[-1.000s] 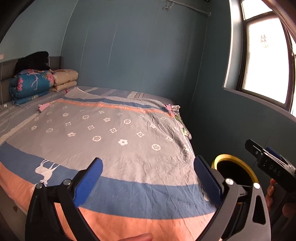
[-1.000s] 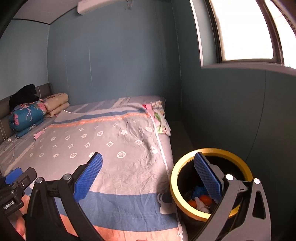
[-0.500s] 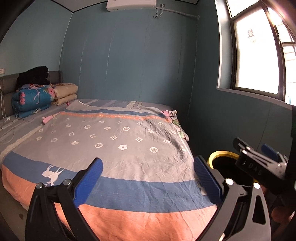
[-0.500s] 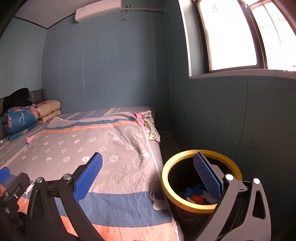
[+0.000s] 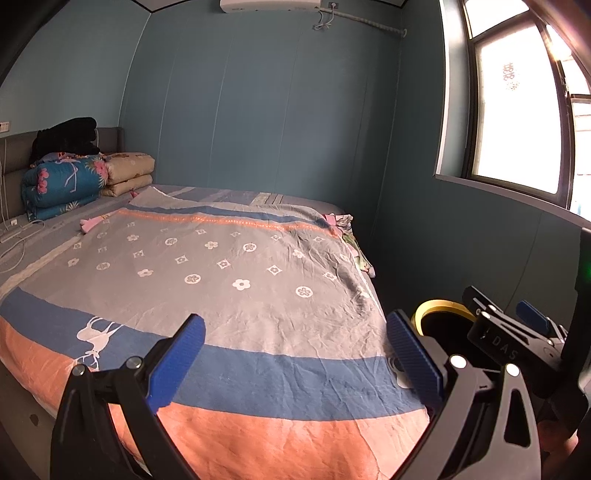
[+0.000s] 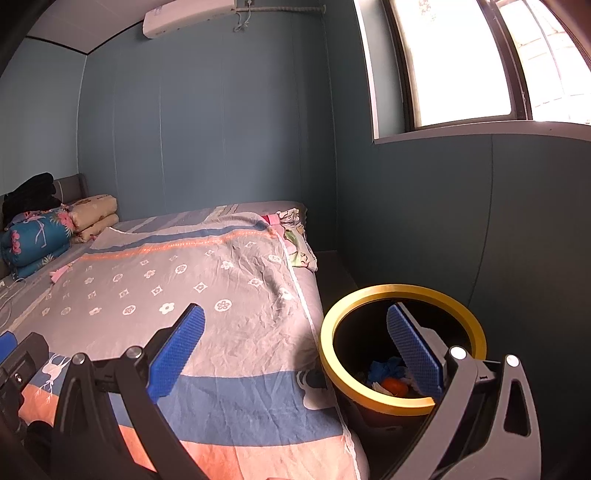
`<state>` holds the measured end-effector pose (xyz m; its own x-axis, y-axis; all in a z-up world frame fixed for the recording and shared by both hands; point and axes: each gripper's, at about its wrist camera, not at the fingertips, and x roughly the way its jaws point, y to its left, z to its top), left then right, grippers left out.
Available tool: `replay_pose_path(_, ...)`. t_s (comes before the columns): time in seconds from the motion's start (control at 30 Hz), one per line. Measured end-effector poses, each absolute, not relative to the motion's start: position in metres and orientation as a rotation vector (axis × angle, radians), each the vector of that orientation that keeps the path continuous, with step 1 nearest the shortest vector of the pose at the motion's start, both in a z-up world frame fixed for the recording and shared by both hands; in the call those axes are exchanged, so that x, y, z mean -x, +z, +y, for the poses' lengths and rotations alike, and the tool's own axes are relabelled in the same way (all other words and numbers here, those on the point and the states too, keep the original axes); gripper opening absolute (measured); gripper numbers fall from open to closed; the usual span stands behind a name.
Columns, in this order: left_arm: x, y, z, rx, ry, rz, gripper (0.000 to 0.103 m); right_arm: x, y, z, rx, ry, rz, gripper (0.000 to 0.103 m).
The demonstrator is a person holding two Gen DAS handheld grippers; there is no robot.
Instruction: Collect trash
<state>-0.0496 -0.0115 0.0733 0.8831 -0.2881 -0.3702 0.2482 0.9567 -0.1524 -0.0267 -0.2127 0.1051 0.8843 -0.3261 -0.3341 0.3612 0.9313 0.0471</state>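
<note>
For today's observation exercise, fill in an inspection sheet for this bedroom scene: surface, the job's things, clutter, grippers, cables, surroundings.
Surface: bed covered by a patterned sheet, wrinkled; no loose trash seen on it.
Job's things: yellow-rimmed bin on the floor beside the bed, holding blue, orange and white trash.
Clutter: folded quilts stacked by the headboard with black clothing on top; floral cloth bunched at the bed's far corner.
Grippers: left gripper open, holding nothing; right gripper open, holding nothing.
Cables: white cord on the bed near the headboard.
Surroundings: blue walls, window, air conditioner.
</note>
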Motion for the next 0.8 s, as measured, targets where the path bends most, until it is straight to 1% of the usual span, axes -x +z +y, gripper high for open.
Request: replay_pose_path(0.8, 0.0456, 0.0679, -0.0111, 0.122, -0.28, 0.423, 0.095, 0.0215, 0.0986, -0.2126, -0.107, -0.351, 0.357, 0.095)
